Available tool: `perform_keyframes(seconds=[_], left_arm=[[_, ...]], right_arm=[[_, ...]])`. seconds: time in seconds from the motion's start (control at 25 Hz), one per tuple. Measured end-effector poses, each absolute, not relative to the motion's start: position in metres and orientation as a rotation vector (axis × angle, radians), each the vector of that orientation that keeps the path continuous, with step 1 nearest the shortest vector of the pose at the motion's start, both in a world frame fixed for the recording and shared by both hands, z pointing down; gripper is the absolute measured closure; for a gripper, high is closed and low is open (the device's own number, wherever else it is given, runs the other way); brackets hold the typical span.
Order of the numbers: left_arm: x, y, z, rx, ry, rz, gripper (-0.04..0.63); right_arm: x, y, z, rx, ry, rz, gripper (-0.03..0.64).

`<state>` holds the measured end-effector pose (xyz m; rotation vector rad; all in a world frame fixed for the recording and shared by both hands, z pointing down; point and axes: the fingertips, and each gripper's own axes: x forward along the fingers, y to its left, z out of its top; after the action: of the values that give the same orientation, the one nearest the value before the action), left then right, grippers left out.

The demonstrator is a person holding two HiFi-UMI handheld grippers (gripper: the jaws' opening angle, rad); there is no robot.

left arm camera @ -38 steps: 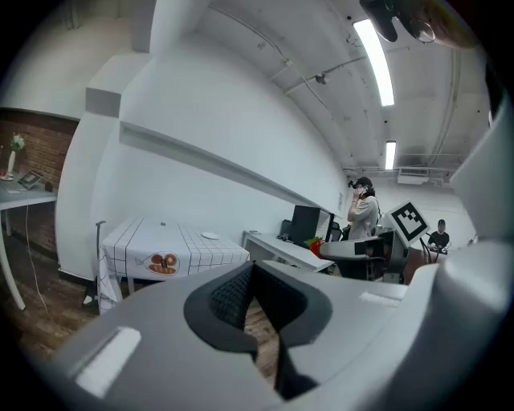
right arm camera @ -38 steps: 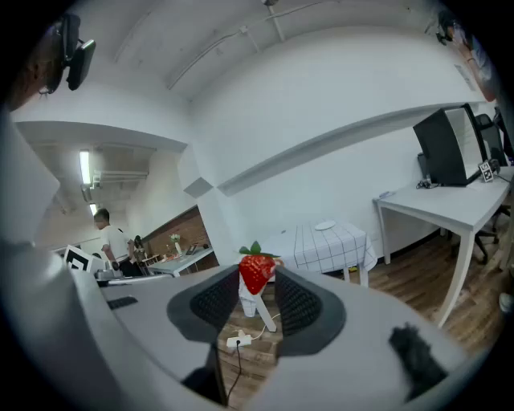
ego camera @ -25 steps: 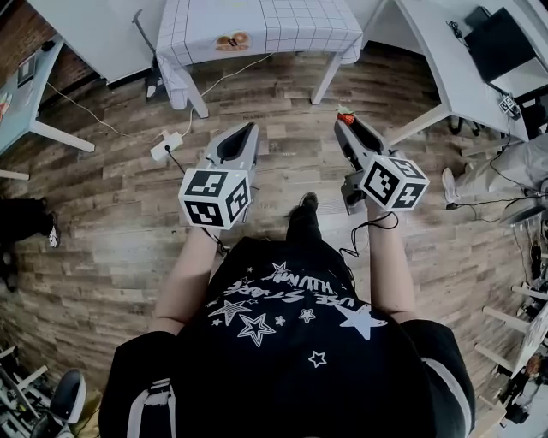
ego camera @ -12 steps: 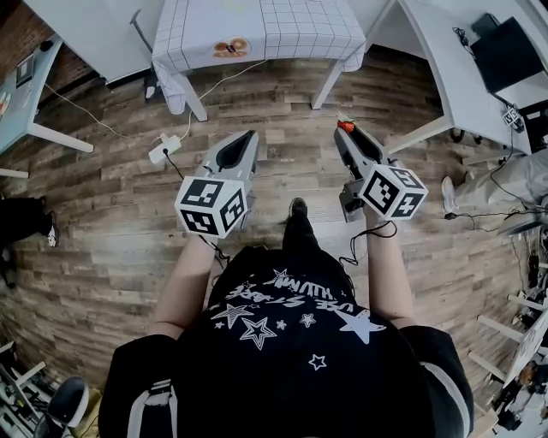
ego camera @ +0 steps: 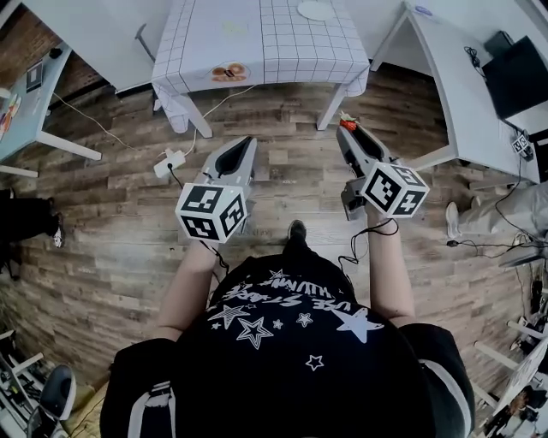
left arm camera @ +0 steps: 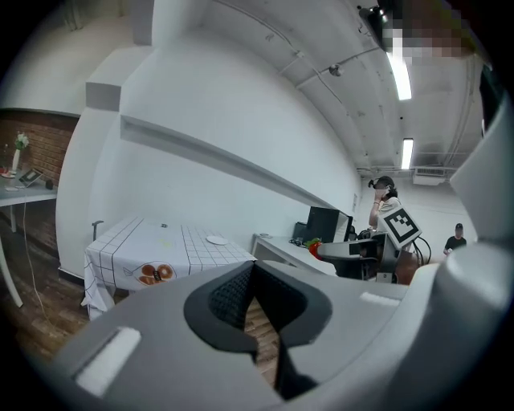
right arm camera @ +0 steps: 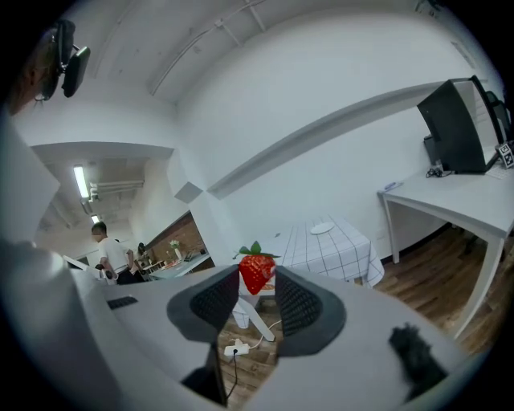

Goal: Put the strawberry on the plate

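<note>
Between my right gripper's (right arm camera: pixel 257 278) clamped jaws sits the red, green-leafed strawberry (right arm camera: pixel 257 270); I should carry it level to the round white plate (ego camera: pixel 317 10). My left gripper (left arm camera: pixel 250 266) is closed, empty.

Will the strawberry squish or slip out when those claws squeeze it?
It probably won't squish: the strawberry looks whole while pinched by the right gripper. It may slip, since only the jaw tips hold it. On the plate it might roll, being rounded.
</note>
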<state>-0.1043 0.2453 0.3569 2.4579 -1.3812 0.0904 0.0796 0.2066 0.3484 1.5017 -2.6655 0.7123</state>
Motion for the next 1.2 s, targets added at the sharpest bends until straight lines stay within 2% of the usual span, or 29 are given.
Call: perform_keyframes(seconds=[0.72,1.2], left_arm=[[-0.027,0.177,0.352,2.412,-1.509,0.098,0.587],[-0.008,0.156,0.356,2.422,-1.473,0.116,0.586]], right_arm=[[0.156,0.119,0.343,1.39,-2.769,0.73,0.468],[0.168,0.114,0.358,1.384,-2.738,0.765,0.468]])
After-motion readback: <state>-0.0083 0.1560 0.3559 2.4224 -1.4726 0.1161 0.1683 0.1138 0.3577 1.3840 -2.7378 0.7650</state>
